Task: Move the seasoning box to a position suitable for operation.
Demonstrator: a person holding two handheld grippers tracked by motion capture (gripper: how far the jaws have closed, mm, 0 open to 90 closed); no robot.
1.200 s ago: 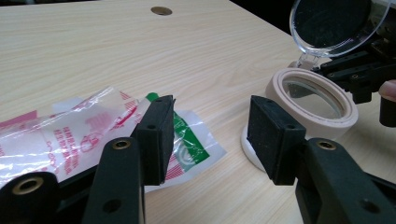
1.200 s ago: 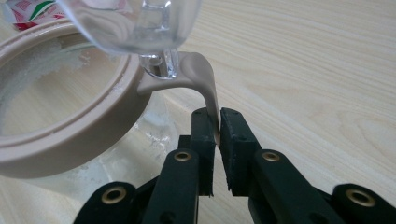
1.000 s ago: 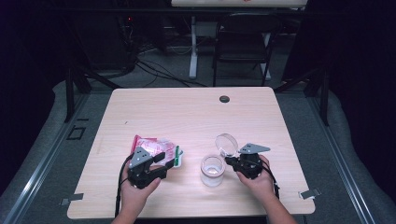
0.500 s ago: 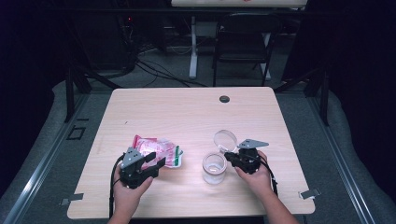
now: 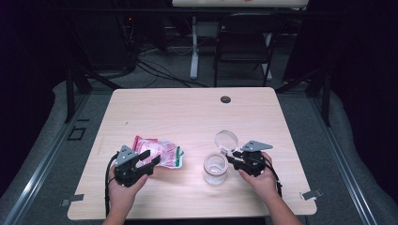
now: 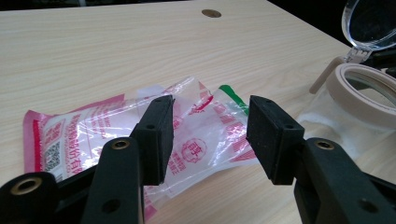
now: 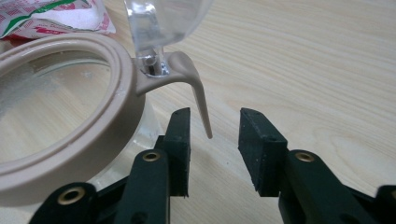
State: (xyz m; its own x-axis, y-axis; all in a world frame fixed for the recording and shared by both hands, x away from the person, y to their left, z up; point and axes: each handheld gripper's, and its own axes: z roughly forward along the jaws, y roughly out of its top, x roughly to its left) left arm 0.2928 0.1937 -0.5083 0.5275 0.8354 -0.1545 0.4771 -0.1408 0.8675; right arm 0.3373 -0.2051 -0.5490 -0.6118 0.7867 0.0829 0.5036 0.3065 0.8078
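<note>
A crumpled pink and clear plastic bag [image 5: 162,152] lies at the table's front left. My left gripper [image 5: 148,159] hovers at its near edge, open, and the bag [image 6: 93,130] shows beyond the jaws, untouched. A clear jar [image 5: 215,169] with a beige rim [image 7: 116,93] stands right of it, its hinged clear lid [image 5: 226,139] swung up and back. My right gripper [image 5: 232,159] is beside the jar. Its jaws have just been opening, and the beige latch tab [image 7: 198,102] hangs between them, touching neither pad.
The light wooden table [image 5: 187,117] has a dark cable hole [image 5: 225,99] near its far edge. A folding chair [image 5: 244,42] and cables sit on the floor behind. Black floor surrounds the table.
The right gripper's jaws have spread apart off the jar's latch tab. The left hand has drawn a little to the left along the bag's near edge.
</note>
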